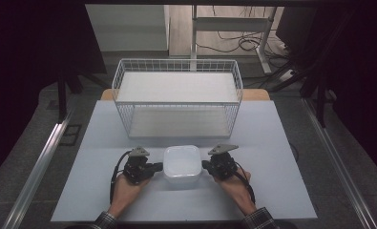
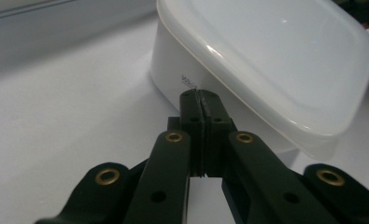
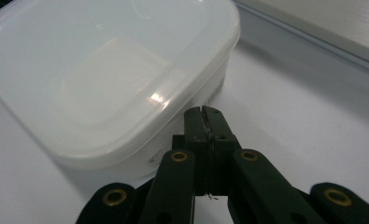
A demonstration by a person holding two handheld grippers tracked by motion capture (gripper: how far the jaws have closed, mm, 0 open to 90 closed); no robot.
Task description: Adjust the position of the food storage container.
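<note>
A white plastic container [image 1: 181,164] with a translucent lid stands on the pale table [image 1: 81,191], near the front edge and between the two hands. Behind it, a little apart, a white wire basket [image 1: 176,95] waits on the table, and I see nothing in it except its flat floor. So I judge that the work is at its beginning: the container is not lifted yet, it sits flat on the table, and carrying it toward the basket, if that is the goal, is all left to do.

The left gripper [image 1: 158,166] comes to the container from its left side. Its two black jaws are pressed together with nothing between them, and in the left gripper view their tip [image 2: 200,95] stands against the white wall of the container [image 2: 266,60], just under the rim of the lid. The right gripper [image 1: 206,164] does the same from the other side; its jaws are also closed on nothing, and in the right gripper view the tip [image 3: 204,113] is at the container's [image 3: 102,74] wall below the lid. Whether each tip really presses the wall or only stands just beside it, I cannot tell for sure.

Both forearms enter from the bottom edge, in checked sleeves, and each hand holds its gripper nearly level, pointing inward at the container. It looks like a squeeze between two closed tips, ready for lifting.
</note>
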